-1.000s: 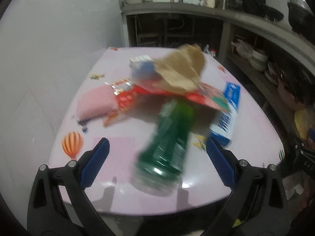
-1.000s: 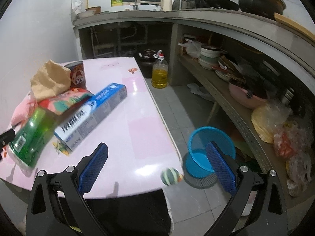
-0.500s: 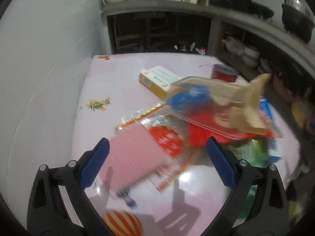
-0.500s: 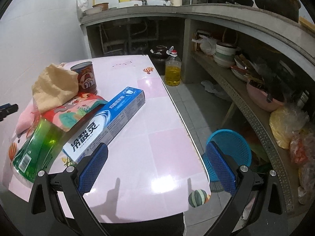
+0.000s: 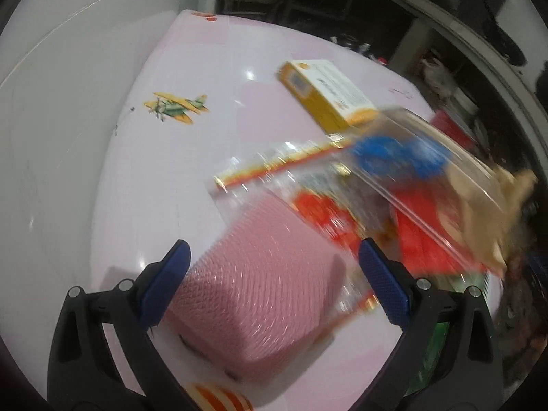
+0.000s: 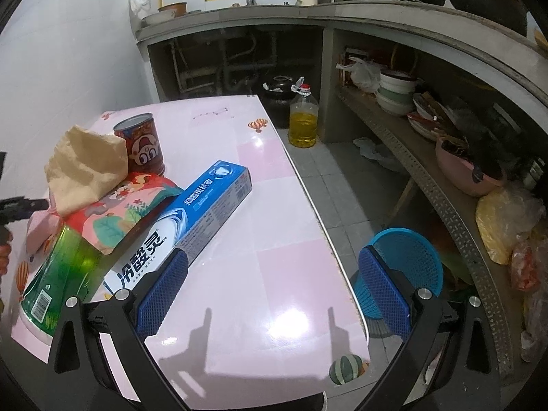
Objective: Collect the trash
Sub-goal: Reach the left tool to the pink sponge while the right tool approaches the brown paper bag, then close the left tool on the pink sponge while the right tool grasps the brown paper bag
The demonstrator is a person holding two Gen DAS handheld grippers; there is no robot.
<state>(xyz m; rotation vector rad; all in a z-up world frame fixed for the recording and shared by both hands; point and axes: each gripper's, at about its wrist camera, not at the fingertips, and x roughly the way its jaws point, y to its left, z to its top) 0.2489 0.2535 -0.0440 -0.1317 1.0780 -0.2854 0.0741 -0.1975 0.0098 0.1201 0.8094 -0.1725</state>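
My left gripper (image 5: 274, 274) is open, its blue pads either side of a pink ribbed pack (image 5: 260, 287) lying on the pink table (image 5: 191, 68). Behind the pack lie a clear wrapper with red print (image 5: 318, 205), a clear plastic bottle with a blue cap (image 5: 400, 154), a crumpled brown bag (image 5: 489, 212) and a yellow box (image 5: 328, 92). My right gripper (image 6: 274, 287) is open above the table's near right part. To its left lie a blue toothpaste box (image 6: 191, 222), a green bottle (image 6: 65, 274), a colourful pouch (image 6: 120, 212), the brown bag (image 6: 85, 167) and a red can (image 6: 142, 144).
A blue mesh bin (image 6: 407, 263) stands on the floor right of the table. An oil bottle (image 6: 303, 120) stands on the floor further back. Shelves with bowls (image 6: 397, 92) and bags run along the right. A white wall borders the table's left side.
My left gripper swung left from the green bottle and dropped close over the pink pack. My right gripper edged forward over the table; the toothpaste box looks nearer.
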